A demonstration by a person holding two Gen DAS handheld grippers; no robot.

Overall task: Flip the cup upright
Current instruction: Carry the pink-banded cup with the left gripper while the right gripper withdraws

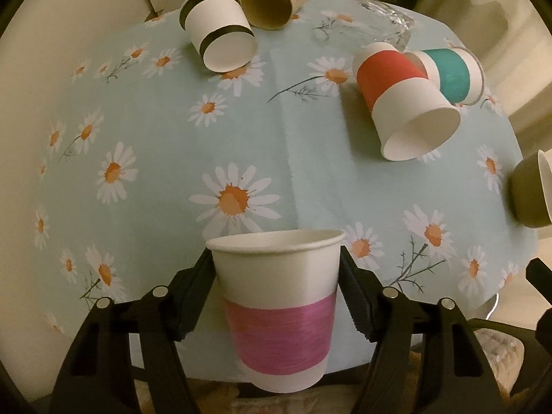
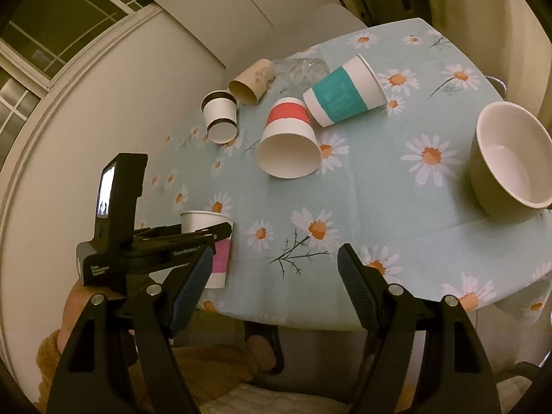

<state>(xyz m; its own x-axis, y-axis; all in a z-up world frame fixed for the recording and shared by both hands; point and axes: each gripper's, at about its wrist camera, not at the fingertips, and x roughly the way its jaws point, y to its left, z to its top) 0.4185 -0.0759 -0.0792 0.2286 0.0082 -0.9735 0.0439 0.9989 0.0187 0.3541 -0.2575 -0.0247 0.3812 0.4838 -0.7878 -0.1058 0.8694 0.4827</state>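
A white paper cup with a pink band [image 1: 277, 307] stands upright, mouth up, between the fingers of my left gripper [image 1: 276, 269], which is shut on it at the table's near edge. In the right wrist view the same cup [image 2: 214, 241] sits at the table's left edge with the left gripper around it. My right gripper [image 2: 274, 269] is open and empty, hovering over the near edge of the table.
Several cups lie on their sides on the daisy tablecloth [image 1: 172, 120]: a red-banded one [image 1: 400, 100], a teal-banded one [image 1: 452, 74], a black-banded one [image 1: 220, 31] and a brown one [image 1: 272, 3]. A clear glass [image 1: 379, 17] lies at the back. An olive bowl [image 2: 510, 158] stands at the right.
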